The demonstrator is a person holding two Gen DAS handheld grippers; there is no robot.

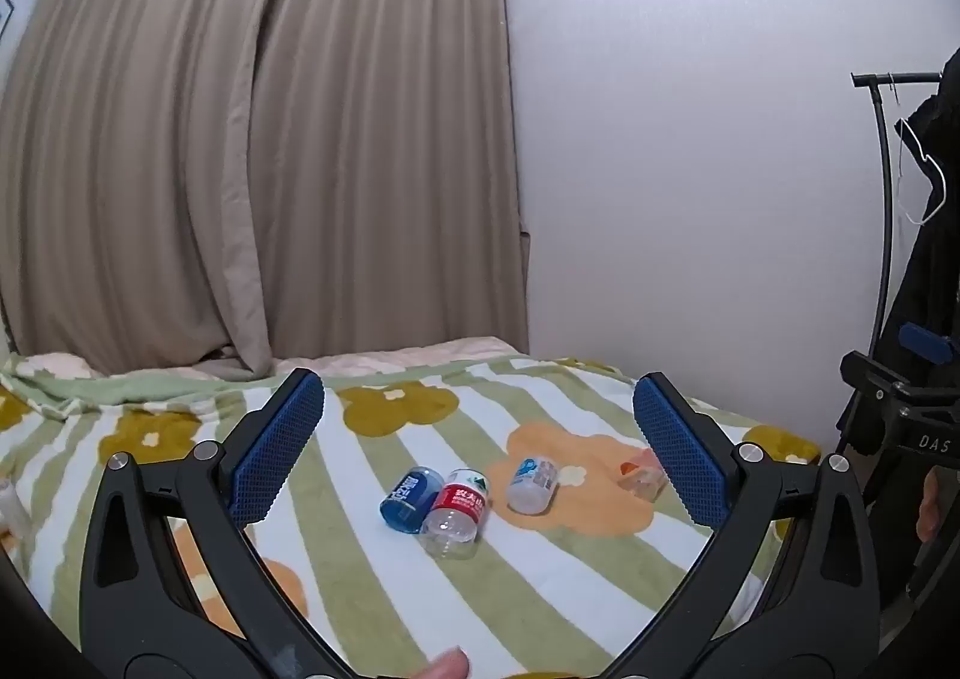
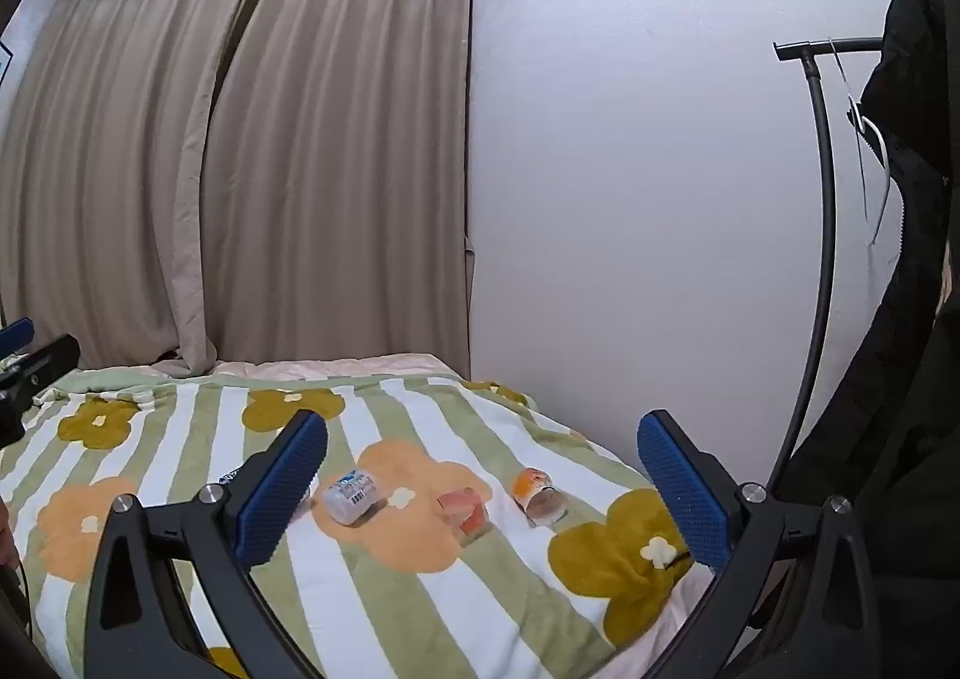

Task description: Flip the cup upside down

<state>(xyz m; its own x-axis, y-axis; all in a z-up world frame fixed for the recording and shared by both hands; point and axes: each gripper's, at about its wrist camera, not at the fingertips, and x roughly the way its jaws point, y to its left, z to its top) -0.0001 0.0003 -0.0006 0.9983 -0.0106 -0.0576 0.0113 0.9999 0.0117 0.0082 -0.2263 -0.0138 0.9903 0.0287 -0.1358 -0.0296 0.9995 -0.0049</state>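
Both sets of jaws wide open, empty; orange cup (image 2: 538,496) on its side on bed (image 2: 372,589), mouth toward camera, 12 o'clock of right gripper (image 2: 480,490), left gripper (image 1: 480,439) further off

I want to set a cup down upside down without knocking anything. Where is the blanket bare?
Free: the near striped blanket in front of the blue-labelled cup and red-labelled clear cup, and the far stretch toward the beige curtain. Crowded: the row across the orange flower, where the white cup, pink clear cup and orange cup lie close together.
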